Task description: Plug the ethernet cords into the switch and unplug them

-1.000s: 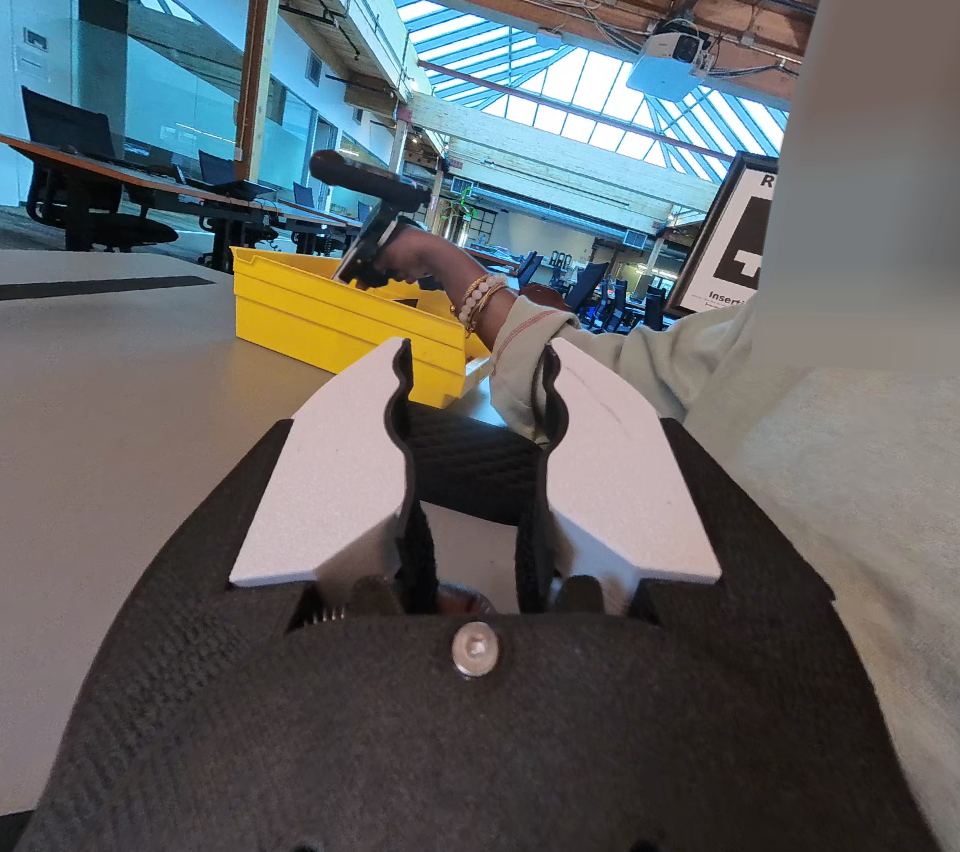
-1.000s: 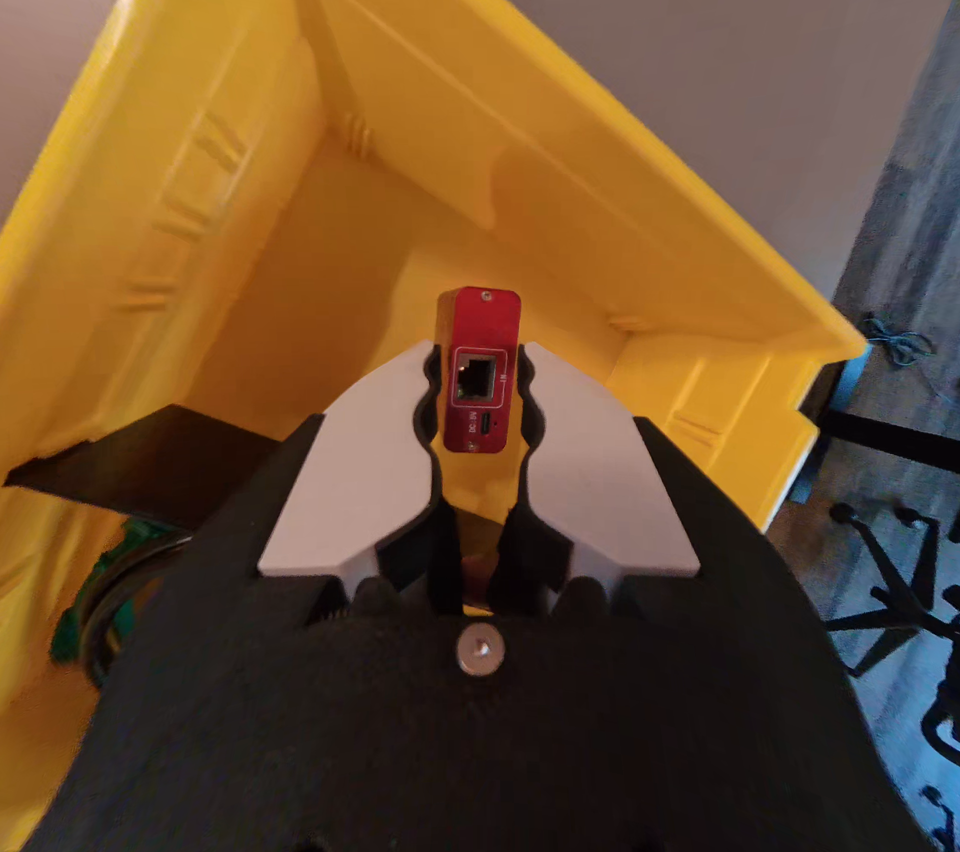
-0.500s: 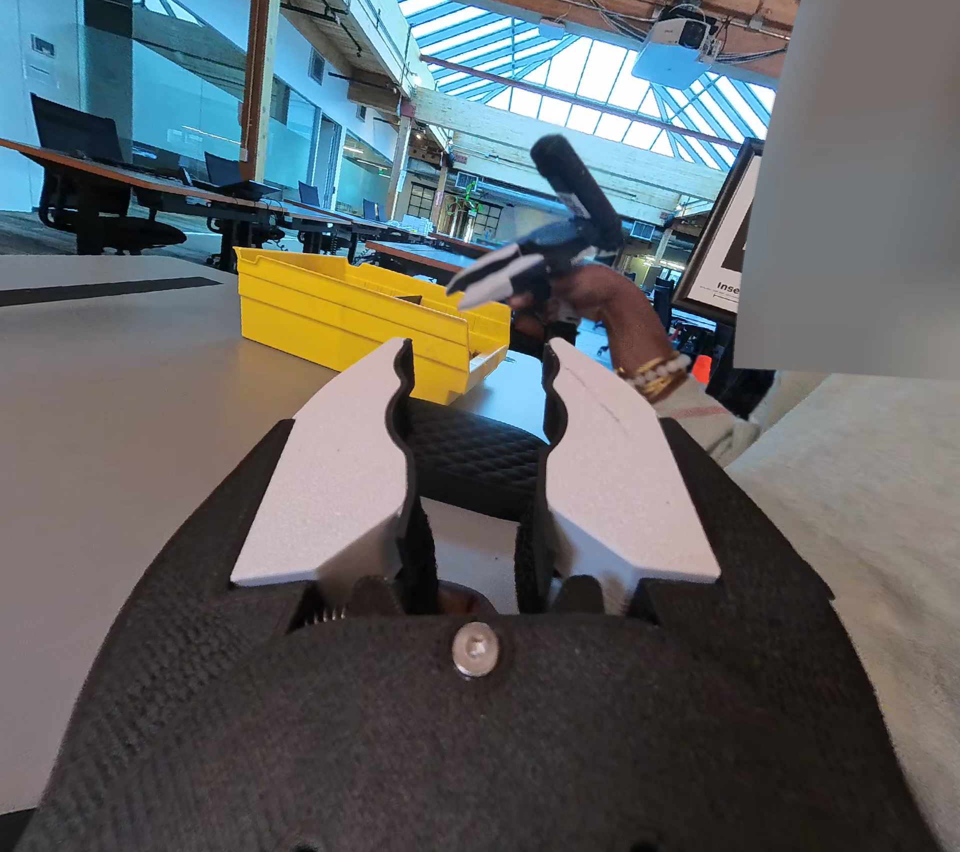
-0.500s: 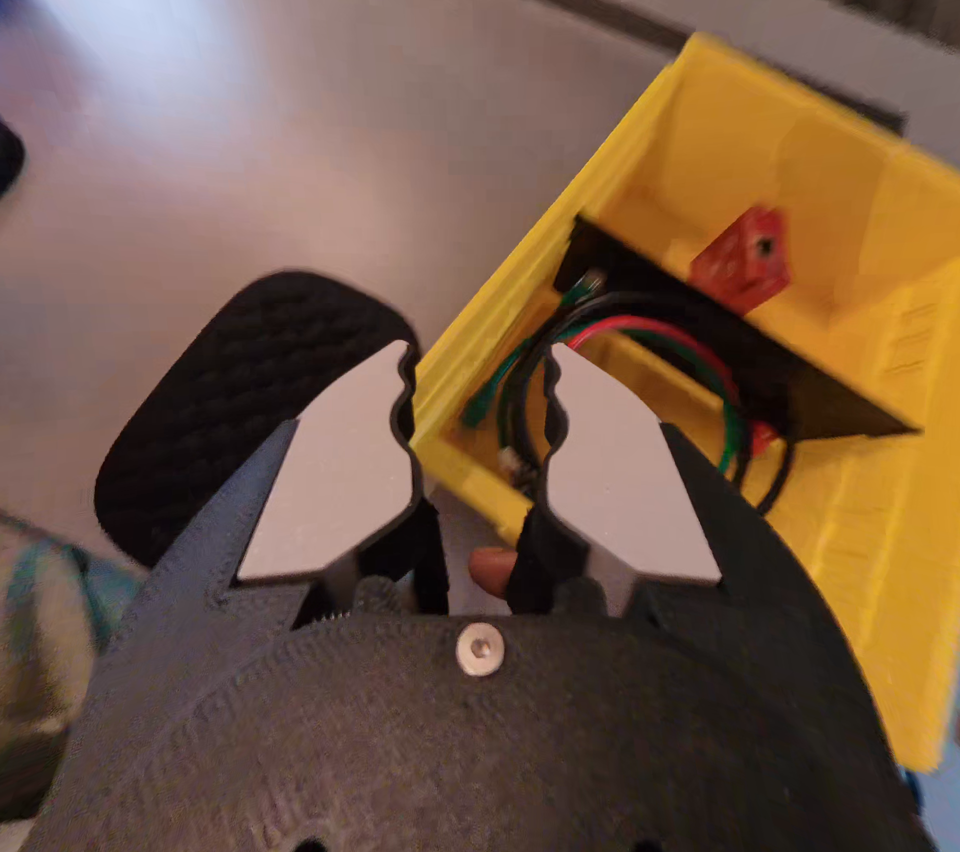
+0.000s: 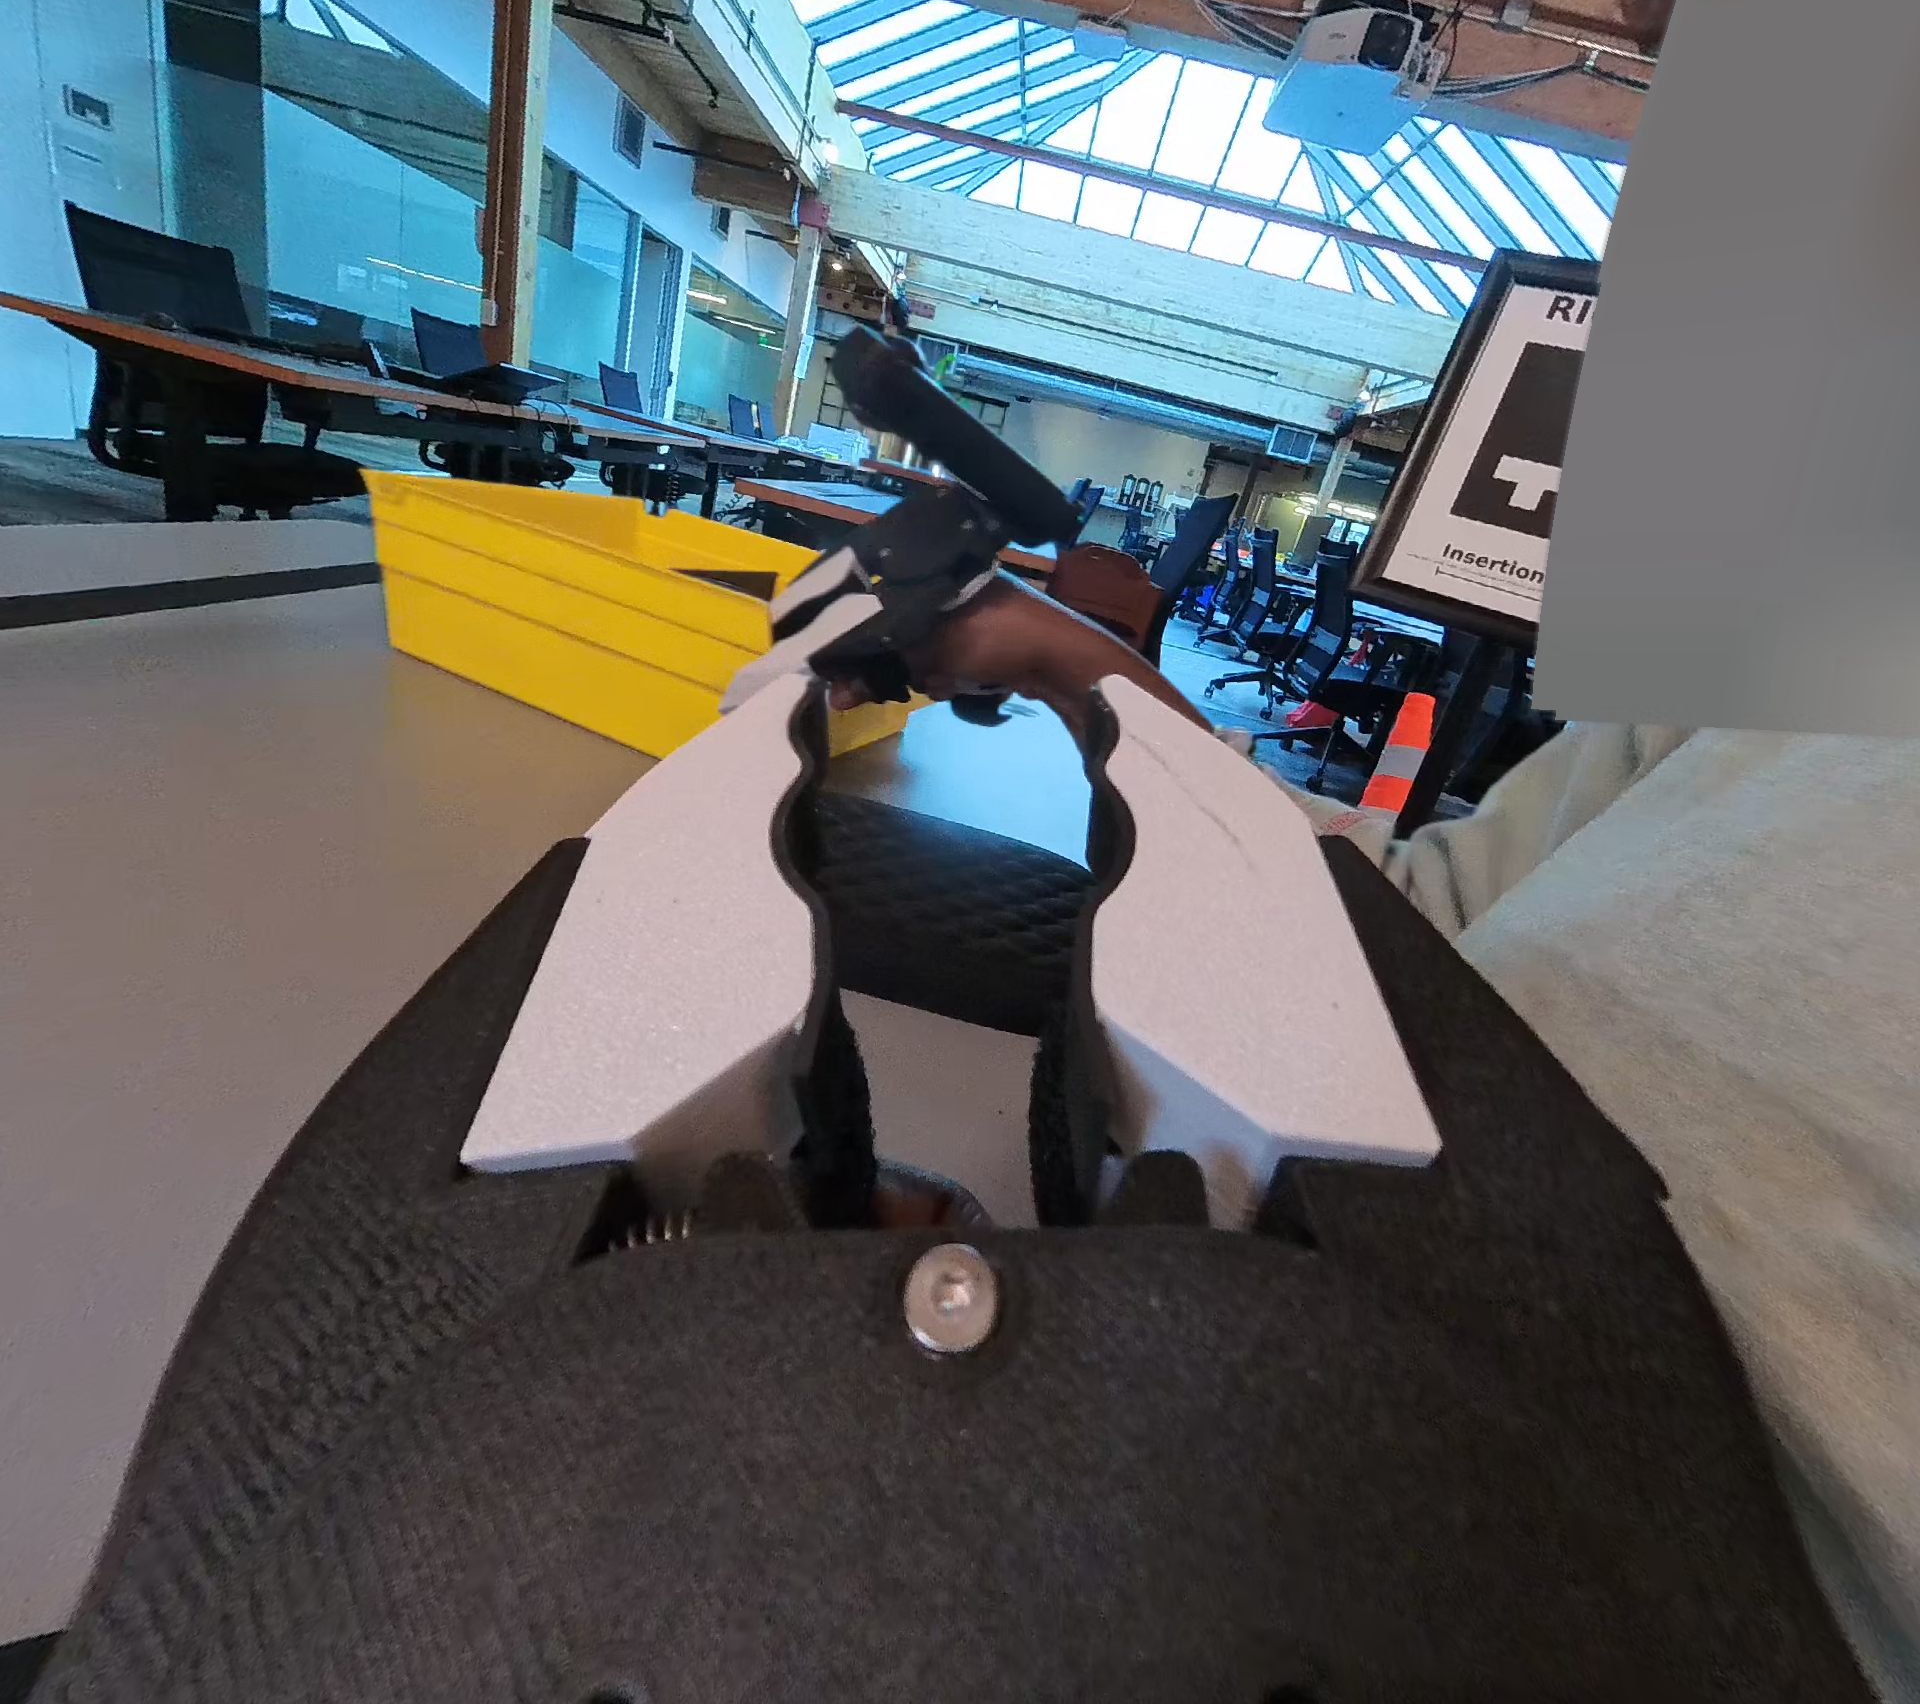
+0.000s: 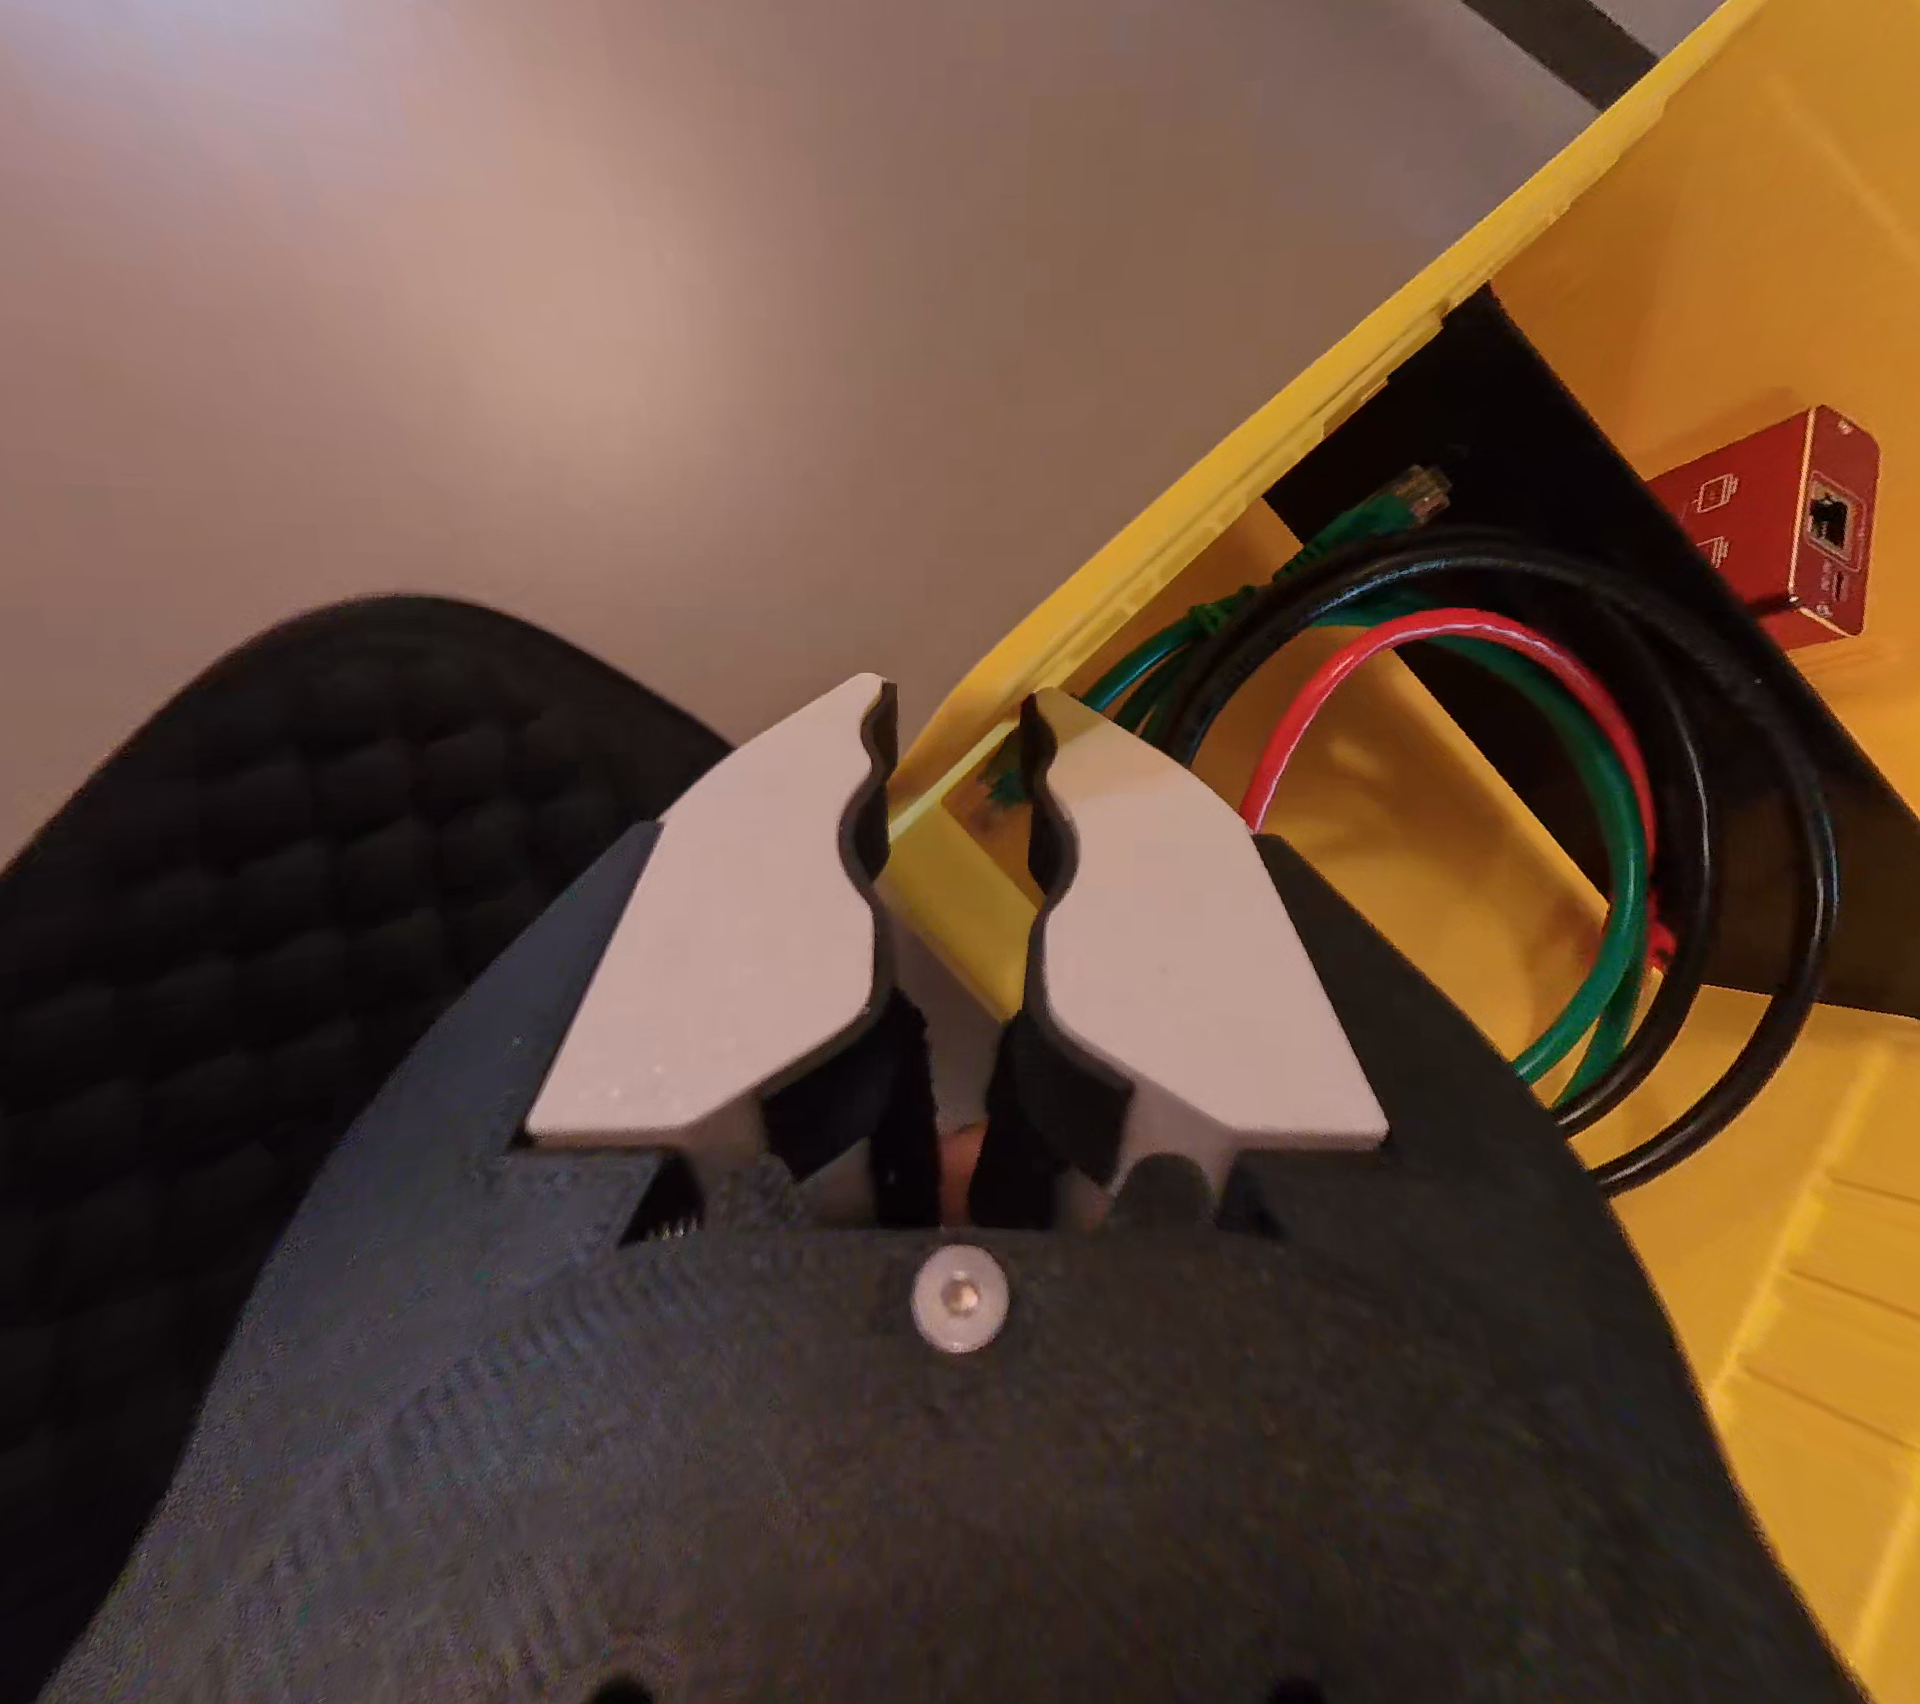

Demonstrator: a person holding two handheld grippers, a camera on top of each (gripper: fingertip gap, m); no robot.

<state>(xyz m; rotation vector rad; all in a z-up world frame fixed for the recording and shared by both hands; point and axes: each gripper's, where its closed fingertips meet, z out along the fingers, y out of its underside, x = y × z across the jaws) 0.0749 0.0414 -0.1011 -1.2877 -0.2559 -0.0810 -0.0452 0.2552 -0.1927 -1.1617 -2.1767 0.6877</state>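
Note:
The red switch [image 6: 1787, 532] lies in the far compartment of the yellow bin [image 6: 1714, 148], behind a black divider [image 6: 1558, 428]. Green [image 6: 1621, 875], red [image 6: 1434, 626] and black [image 6: 1766, 771] ethernet cords lie coiled in the near compartment, all unplugged. My right gripper [image 6: 956, 719] has narrowed onto the bin's side wall at its near corner, one finger outside and one inside. It also shows in the left wrist view [image 5: 750, 659], held by a hand at the bin [image 5: 582, 605]. My left gripper [image 5: 951, 698] is open and empty, low over the table.
A black textured mat lies on the grey table [image 6: 520, 200], left of the bin [image 6: 260, 875] and just ahead of my left gripper [image 5: 935, 906]. A framed sign [image 5: 1496, 449] stands at the right. The person's pale sleeve [image 5: 1662, 1031] fills the right side. The gap from one gripper's tips to the other's is roughly 25 cm.
My right gripper let go of the red switch inside the bin, pulled back out and down to the bin's near corner, and its jaws have narrowed there. My left gripper has stayed put.

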